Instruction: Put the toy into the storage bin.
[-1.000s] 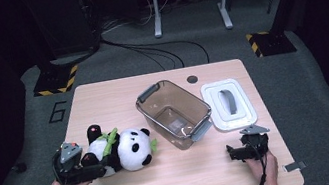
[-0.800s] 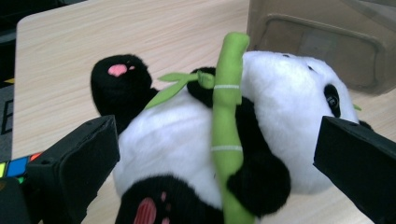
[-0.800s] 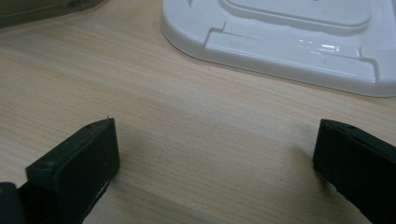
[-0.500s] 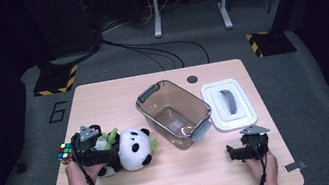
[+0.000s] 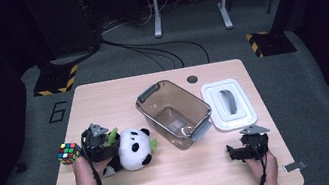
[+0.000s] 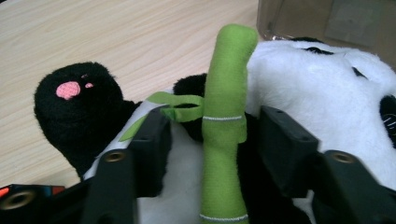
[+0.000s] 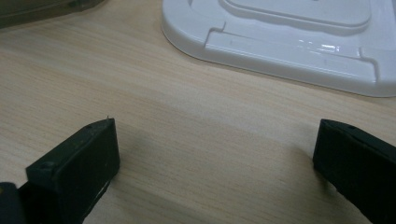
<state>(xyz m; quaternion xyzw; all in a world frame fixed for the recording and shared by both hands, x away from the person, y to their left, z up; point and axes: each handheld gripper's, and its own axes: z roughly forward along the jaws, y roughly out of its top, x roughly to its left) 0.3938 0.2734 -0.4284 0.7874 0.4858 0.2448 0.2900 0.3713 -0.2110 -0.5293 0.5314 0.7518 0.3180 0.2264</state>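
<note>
A black-and-white panda plush (image 5: 134,148) lies on the left part of the wooden table (image 5: 177,181), holding a green felt bamboo stalk (image 6: 226,107). My left gripper (image 5: 105,145) is down on the plush's body. In the left gripper view its jaws have just been closing, and the gripper (image 6: 215,135) presses into the panda's (image 6: 327,79) fur on both sides, with the bamboo between them. My right gripper (image 5: 236,152) rests near the table's front right. Its jaws (image 7: 215,140) are wide apart over bare wood, with nothing between them.
A Rubik's cube (image 5: 68,152) sits just left of the left hand. An open clear brown bin (image 5: 173,113) stands mid-table, right of the panda. Its white lid (image 5: 228,103) lies flat beside it, also seen ahead of the right gripper as the lid (image 7: 289,42).
My left gripper has moved right, away from the Rubik's cube and onto the panda, and its jaws have closed in on the plush. The right gripper has stayed still.
</note>
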